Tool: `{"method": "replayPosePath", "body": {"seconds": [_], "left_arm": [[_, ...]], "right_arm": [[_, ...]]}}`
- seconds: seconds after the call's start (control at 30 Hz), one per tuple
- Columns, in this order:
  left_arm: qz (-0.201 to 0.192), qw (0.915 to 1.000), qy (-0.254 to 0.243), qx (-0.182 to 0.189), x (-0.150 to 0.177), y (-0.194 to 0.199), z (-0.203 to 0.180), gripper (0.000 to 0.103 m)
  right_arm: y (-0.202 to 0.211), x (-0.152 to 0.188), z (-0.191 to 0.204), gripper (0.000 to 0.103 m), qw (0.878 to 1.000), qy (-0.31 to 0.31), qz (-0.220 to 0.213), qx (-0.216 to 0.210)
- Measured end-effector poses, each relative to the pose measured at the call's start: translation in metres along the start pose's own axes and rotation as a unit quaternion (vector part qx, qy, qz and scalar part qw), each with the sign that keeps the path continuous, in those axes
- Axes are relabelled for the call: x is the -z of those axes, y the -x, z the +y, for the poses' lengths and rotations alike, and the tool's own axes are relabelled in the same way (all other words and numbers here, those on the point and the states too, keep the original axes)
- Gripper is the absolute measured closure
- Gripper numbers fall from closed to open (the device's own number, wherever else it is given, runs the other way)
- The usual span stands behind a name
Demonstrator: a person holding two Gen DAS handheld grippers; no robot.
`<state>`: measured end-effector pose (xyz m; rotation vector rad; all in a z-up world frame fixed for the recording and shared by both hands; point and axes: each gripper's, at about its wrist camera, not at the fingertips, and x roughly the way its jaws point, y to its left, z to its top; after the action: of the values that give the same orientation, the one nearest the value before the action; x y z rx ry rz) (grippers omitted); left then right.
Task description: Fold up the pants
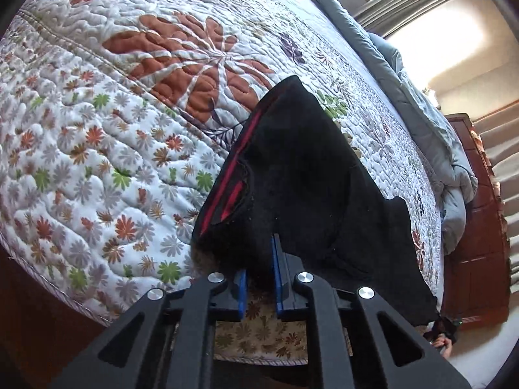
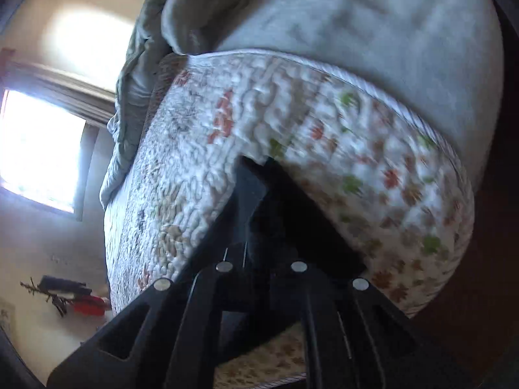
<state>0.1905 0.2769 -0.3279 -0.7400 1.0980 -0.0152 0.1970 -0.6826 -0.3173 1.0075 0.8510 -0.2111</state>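
Observation:
The black pants [image 1: 301, 178] with a red side stripe [image 1: 233, 168] hang lifted over the floral quilt. My left gripper [image 1: 259, 259] is shut on the pants' edge, its blue pads pinching the black cloth. In the right wrist view my right gripper [image 2: 259, 214] is shut on black pants cloth [image 2: 282, 201], which covers its fingertips. The right wrist view is blurred. The rest of the pants stretches right and down toward the bed's edge in the left wrist view.
The floral quilt [image 1: 113, 129] covers the bed and also shows in the right wrist view [image 2: 227, 129]. A grey-blue duvet [image 1: 405, 81] lies bunched along the far side. A wooden bed frame [image 1: 470, 210] stands at right. A bright window [image 2: 39, 142] is at left.

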Motion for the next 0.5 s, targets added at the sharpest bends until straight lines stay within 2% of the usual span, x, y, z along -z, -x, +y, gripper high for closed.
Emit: {"method": "replayPosePath", "body": {"seconds": [0.07,0.1,0.13,0.17,0.27,0.3,0.37,0.4,0.43,0.5], "left_arm": [[0.007,0.9999,-0.012,-0.009,-0.001,0.0,-0.005,0.09],[0.01,0.9997,-0.02,-0.014,-0.002,0.001,-0.007,0.089],[0.012,0.9994,-0.026,-0.018,-0.003,0.001,-0.009,0.089],[0.012,0.9992,-0.03,-0.022,-0.003,0.001,-0.011,0.088],[0.011,0.9993,-0.028,-0.024,-0.003,0.0,-0.013,0.087],[0.01,0.9994,-0.026,-0.023,-0.003,0.0,-0.012,0.087],[0.009,0.9995,-0.022,-0.022,-0.004,-0.001,-0.013,0.087],[0.009,0.9995,-0.021,-0.023,-0.005,-0.002,-0.013,0.087],[0.01,0.9994,-0.021,-0.024,-0.006,-0.002,-0.013,0.087],[0.01,0.9994,-0.02,-0.026,-0.006,-0.002,-0.014,0.087]], "right_arm": [[0.005,-0.001,-0.004,0.089,1.0,-0.02,-0.003,-0.021],[0.007,0.0,-0.007,0.077,0.999,-0.035,-0.001,-0.034],[0.007,0.001,-0.009,0.06,0.998,-0.05,0.006,-0.044],[0.008,0.004,-0.012,0.057,0.997,-0.055,0.007,-0.046],[0.006,0.014,-0.017,0.057,0.995,-0.08,0.018,-0.057],[0.003,0.023,-0.021,0.057,0.993,-0.091,0.021,-0.065],[0.004,0.03,-0.022,0.07,0.993,-0.091,0.025,-0.068],[0.003,0.032,-0.02,0.093,0.994,-0.085,0.029,-0.065],[0.004,0.034,-0.016,0.098,0.995,-0.075,0.028,-0.056],[0.01,0.033,-0.01,0.098,0.997,-0.055,0.009,-0.052]]}}
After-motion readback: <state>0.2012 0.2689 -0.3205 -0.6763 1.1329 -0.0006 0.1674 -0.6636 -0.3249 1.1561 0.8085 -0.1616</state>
